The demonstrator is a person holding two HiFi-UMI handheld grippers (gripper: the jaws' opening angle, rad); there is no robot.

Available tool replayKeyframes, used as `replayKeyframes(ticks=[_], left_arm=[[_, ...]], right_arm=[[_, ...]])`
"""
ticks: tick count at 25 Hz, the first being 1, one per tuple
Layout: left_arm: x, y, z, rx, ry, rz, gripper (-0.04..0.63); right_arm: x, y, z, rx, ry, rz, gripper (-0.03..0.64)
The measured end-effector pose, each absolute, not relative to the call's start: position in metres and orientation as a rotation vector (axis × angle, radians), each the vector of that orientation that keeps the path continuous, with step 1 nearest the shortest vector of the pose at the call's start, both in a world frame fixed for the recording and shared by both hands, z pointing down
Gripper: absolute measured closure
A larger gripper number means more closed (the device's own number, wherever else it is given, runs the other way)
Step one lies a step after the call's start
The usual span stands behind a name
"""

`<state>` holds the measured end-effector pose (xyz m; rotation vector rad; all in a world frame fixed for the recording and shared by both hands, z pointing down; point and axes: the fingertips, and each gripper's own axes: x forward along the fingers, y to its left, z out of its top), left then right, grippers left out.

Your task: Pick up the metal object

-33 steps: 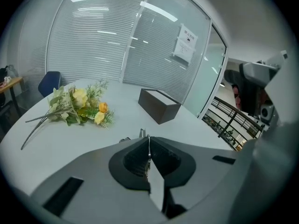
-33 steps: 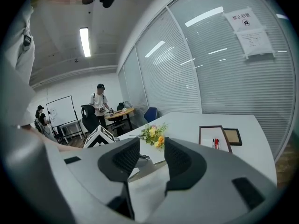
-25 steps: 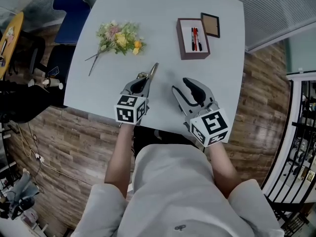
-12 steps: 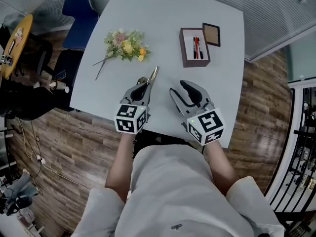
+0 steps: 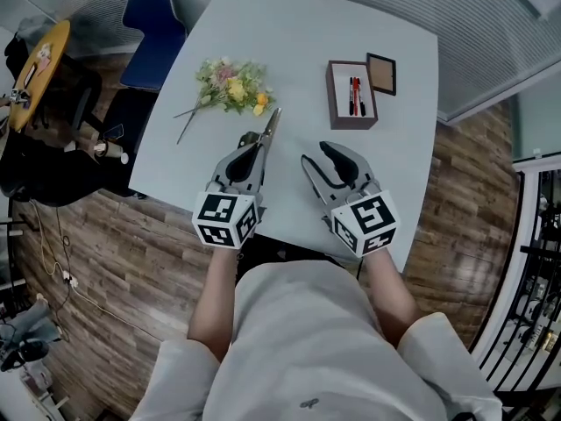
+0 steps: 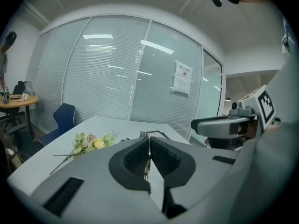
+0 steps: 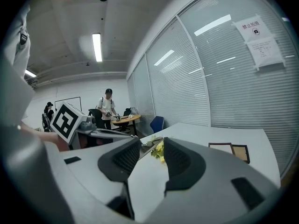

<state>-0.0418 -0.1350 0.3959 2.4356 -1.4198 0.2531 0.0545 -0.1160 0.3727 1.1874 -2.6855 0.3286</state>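
The metal object (image 5: 273, 123) is a slim pair of shears that pokes forward out of my left gripper (image 5: 254, 146) toward the flowers. That gripper is shut on it and holds it above the white table (image 5: 289, 33). In the left gripper view the thin metal edge (image 6: 148, 158) is pinched between the closed pads of my left gripper (image 6: 148, 146). My right gripper (image 5: 329, 160) hangs beside it, to the right, open and with nothing between its fingers; the right gripper view shows the same gap in my right gripper (image 7: 152, 160).
A flower bunch (image 5: 230, 86) lies at the table's left. A brown box with pens (image 5: 351, 95) and a small frame (image 5: 382, 73) sit at the right. A blue chair (image 5: 158, 24) stands beyond the far left corner. People stand at a round table (image 7: 124, 119) in the background.
My left gripper has risen toward the camera with the metal object still clamped in it. The right gripper has barely shifted.
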Motion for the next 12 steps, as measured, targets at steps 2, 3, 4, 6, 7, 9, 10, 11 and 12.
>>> replayKeyframes(ticks=[2,3,4,6,7,9,10,11,12], left_arm=[[-0.044,-0.134,0.385,2.447,-1.435,0.227,0.571],[-0.044,-0.134,0.38,2.453,-1.443,0.213,0.571],[-0.045,-0.134,0.375,2.459,-1.451,0.201,0.571],[-0.047,-0.133,0.366,2.471,-1.465,0.178,0.571],[-0.048,-0.132,0.362,2.476,-1.471,0.167,0.571],[-0.05,-0.131,0.354,2.485,-1.481,0.148,0.571],[-0.051,-0.13,0.35,2.489,-1.485,0.141,0.571],[-0.051,-0.129,0.346,2.494,-1.49,0.134,0.571],[-0.052,-0.129,0.343,2.497,-1.493,0.128,0.571]], right_arm=[[0.053,-0.118,0.37,1.189,-2.688,0.322,0.454],[0.052,-0.118,0.368,1.189,-2.69,0.317,0.456],[0.051,-0.119,0.366,1.188,-2.692,0.312,0.457],[0.047,-0.119,0.362,1.185,-2.701,0.297,0.459],[0.045,-0.12,0.36,1.183,-2.707,0.289,0.46],[0.042,-0.119,0.354,1.18,-2.717,0.272,0.465],[0.041,-0.119,0.35,1.179,-2.722,0.264,0.468],[0.04,-0.119,0.347,1.178,-2.727,0.256,0.469],[0.039,-0.119,0.345,1.177,-2.731,0.247,0.472]])
